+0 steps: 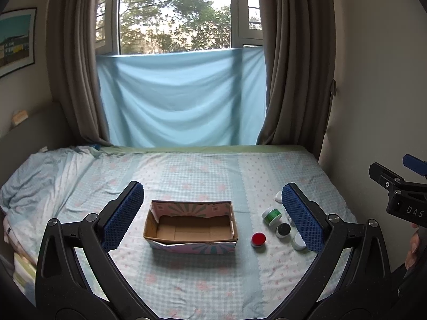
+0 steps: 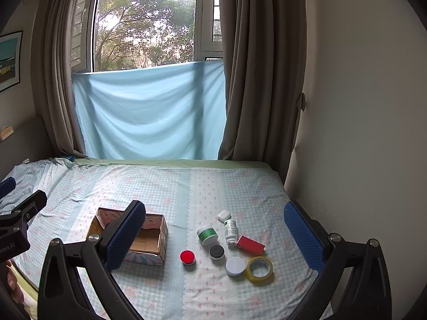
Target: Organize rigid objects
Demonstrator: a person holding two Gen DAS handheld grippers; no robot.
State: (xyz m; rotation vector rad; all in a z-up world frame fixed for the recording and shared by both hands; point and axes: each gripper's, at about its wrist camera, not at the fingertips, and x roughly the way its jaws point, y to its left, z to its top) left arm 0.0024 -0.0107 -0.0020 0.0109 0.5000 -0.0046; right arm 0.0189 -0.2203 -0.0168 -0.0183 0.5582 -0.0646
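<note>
An open cardboard box sits empty on the bed. To its right lie a red-lidded jar, a green jar, a black-lidded jar, a white-lidded jar, a white bottle, a red box, a tape roll and a small white case. My left gripper is open and empty above the box. My right gripper is open and empty above the small objects.
The bed carries a checked sheet, rumpled at the far left. A wall runs along its right edge. Curtains and a blue cloth hang at the window behind the bed.
</note>
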